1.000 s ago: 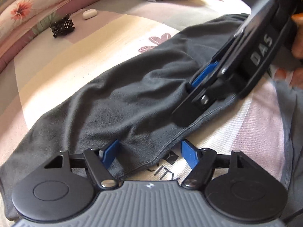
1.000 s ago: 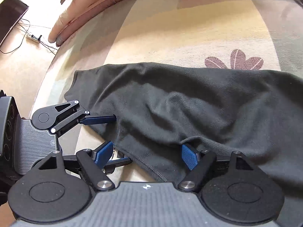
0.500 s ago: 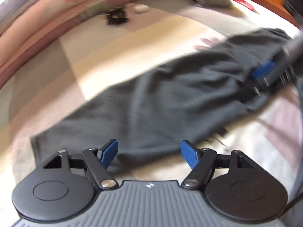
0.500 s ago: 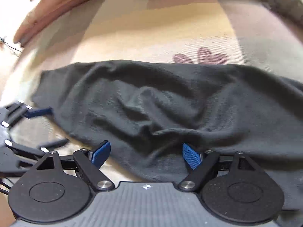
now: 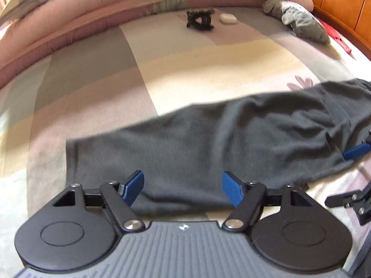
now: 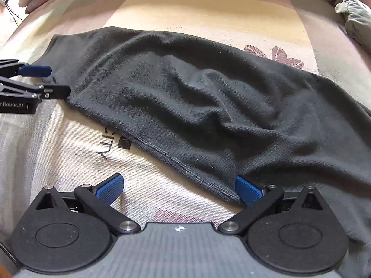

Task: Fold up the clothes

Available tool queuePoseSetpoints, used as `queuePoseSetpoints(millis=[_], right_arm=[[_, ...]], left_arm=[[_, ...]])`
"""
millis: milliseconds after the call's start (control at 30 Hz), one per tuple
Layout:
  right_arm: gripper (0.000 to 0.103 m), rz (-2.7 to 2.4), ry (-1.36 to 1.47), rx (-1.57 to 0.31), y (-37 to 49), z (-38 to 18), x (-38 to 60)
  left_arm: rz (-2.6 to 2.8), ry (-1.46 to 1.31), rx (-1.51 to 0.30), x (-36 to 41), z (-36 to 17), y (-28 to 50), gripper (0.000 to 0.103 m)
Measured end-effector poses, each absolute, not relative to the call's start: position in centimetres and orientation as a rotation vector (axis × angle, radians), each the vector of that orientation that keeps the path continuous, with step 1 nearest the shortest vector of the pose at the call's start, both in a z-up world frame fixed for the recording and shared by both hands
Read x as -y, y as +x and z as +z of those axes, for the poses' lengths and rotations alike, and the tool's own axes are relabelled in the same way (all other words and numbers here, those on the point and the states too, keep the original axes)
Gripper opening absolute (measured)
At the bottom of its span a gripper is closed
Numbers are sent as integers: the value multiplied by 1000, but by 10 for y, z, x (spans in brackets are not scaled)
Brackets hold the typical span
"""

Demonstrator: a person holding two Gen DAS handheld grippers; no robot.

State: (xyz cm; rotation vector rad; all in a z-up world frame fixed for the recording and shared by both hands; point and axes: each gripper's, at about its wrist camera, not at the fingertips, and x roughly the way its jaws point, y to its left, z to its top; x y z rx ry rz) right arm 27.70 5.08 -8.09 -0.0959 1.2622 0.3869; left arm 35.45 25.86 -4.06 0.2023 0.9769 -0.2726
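While the dark grey garment (image 5: 231,143) lies folded into a long band across the patterned bedspread (image 5: 185,69), both grippers hang above its near edge with their jaws apart and nothing clamped between the blue pads.

Seen from the left wrist, the left gripper (image 5: 183,188) sits at the bottom centre of the frame, its pads spread over the lower hem of the cloth near the garment's left end; the fabric passes under the gap but the pads do not press on it. At the right edge of that view, a blue pad and black linkage of the right gripper (image 5: 356,151) reach in beside the cloth.

Seen from the right wrist, the right gripper (image 6: 179,188) has just been opening its jaws and they now stand very wide. Its left pad is over bare bedspread, and its right pad is just at the stitched hem of the garment (image 6: 208,97), which runs diagonally from the upper left to the lower right of the frame; the hem crosses the gap, ungripped. The left gripper (image 6: 46,81) shows at the left edge, at the garment's end.

Farther up the bed, in the left wrist view, a black hair clip (image 5: 199,19) and a small white case (image 5: 228,19) lie side by side, a crumpled light grey cloth (image 5: 299,20) is at the upper right, and a pink floral quilt (image 5: 92,11) borders the top.
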Motion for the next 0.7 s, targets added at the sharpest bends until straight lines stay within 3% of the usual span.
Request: queuePoseSetpoints(millis=[167, 300, 367, 400, 567, 700], right_arm=[[103, 375, -149, -1257, 275, -81, -59], [103, 397, -115, -1258, 276, -79, -52], [103, 420, -109, -1249, 274, -78, -48], [103, 431, -123, -1240, 272, -79, -49], [103, 450, -200, -1205, 263, -81, -54], [103, 470, -175, -1211, 267, -79, -48]], left_arm=[[-239, 179, -1036, -263, -66, 380, 75], [-148, 149, -1055, -287, -69, 367, 82], [-93, 138, -1069, -293, -64, 365, 81], [-80, 147, -1067, -292, -59, 367, 75], [-285, 96, -979, -246, -35, 384, 76], [-386, -1, -1012, -214, -49, 404, 76]])
